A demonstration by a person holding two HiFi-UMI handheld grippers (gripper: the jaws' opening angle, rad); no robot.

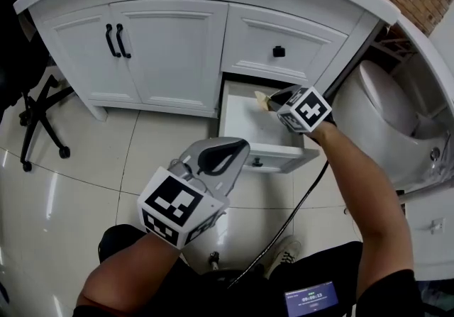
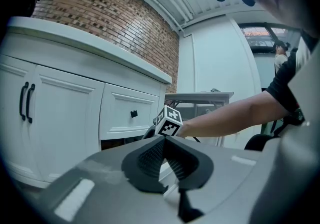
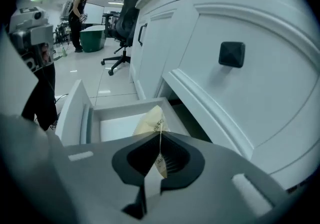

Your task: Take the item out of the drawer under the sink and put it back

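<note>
The yellowish paper packet (image 3: 151,121) is pinched by its edge between the fingers of the right gripper (image 3: 159,142), which close narrowly on it. It hangs just above the open drawer (image 1: 275,160), over the back of the drawer's white bottom, and does not appear to touch it. In the head view the packet (image 1: 262,101) shows just beyond the right gripper (image 1: 274,100), under the upper drawer front with its black knob (image 1: 279,52). The drawer stands pulled out from the white vanity cabinet (image 1: 170,46).

The left gripper (image 1: 224,155) is held back over the tiled floor (image 1: 85,167), well apart from the drawer, its fingers pressed together with nothing between them.

The task looks about midway: the packet is grasped and lifted, but the pictures cannot tell whether it is on its way out or going back in. Setting it down, letting go and probably pushing the drawer shut remain
</note>
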